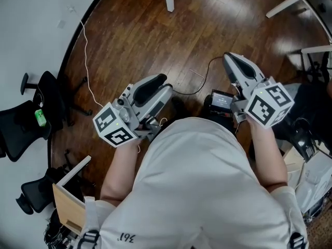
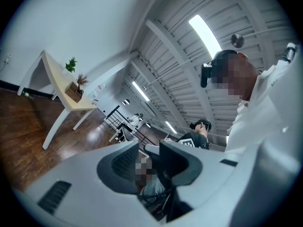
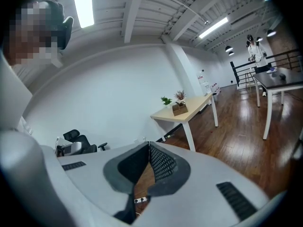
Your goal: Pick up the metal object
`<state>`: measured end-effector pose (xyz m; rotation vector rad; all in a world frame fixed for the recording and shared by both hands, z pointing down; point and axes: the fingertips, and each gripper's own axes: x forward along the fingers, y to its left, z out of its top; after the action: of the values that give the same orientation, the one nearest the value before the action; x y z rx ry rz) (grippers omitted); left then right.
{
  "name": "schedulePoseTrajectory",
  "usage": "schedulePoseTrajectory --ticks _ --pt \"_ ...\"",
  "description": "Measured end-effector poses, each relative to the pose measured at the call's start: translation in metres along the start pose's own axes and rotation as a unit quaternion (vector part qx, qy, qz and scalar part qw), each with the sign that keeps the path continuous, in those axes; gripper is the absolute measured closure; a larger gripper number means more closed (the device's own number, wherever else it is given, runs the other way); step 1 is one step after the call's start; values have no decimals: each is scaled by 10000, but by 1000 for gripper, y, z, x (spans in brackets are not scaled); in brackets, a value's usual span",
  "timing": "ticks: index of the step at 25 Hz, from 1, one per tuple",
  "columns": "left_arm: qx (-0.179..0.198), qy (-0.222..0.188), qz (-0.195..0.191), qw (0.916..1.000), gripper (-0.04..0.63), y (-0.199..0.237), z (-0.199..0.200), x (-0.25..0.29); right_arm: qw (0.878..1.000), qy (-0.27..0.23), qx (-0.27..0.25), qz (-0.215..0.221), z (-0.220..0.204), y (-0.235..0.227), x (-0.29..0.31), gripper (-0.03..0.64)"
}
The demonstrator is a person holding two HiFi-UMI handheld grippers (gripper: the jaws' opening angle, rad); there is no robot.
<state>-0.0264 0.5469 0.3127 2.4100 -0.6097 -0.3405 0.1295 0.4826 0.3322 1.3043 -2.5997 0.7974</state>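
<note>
One white-shirted person (image 1: 207, 191), left claw (image 1: 160, 81) parted, right claw (image 1: 229, 57) closed

The floor (image 1: 207, 25) is glossy dark brown wood in narrow planks, and the wall (image 1: 31, 25) is plain white. The left gripper (image 1: 160, 80) and right gripper (image 1: 229, 57) are pale grey, and each cube (image 1: 113, 126) bears black-and-white square markers. The right gripper's pads (image 3: 163, 164) are black with a fine mesh pattern. The person's shirt (image 1: 202, 180) is white. The office chair (image 1: 21, 123) is black with a bright green tag (image 1: 40, 118). The table (image 3: 189, 109) has a pale wood top and white legs. Its plant (image 3: 165, 100) is green.
</note>
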Motion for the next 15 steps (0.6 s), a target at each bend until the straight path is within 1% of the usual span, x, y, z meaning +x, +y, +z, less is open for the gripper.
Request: schedulePoseTrajectory --ticks 6,11,15 --pt "-161 -64 -66 9998 485 14 8 -13 10000 -7 -44 -79 4 10 14 614" --pt "-246 -108 -124 9996 485 31 18 -5 9999 63 -19 -114 9 -2 31 614" --pt "-221 -149 -27 9996 485 49 29 -1 9999 103 5 14 13 -12 57 614"
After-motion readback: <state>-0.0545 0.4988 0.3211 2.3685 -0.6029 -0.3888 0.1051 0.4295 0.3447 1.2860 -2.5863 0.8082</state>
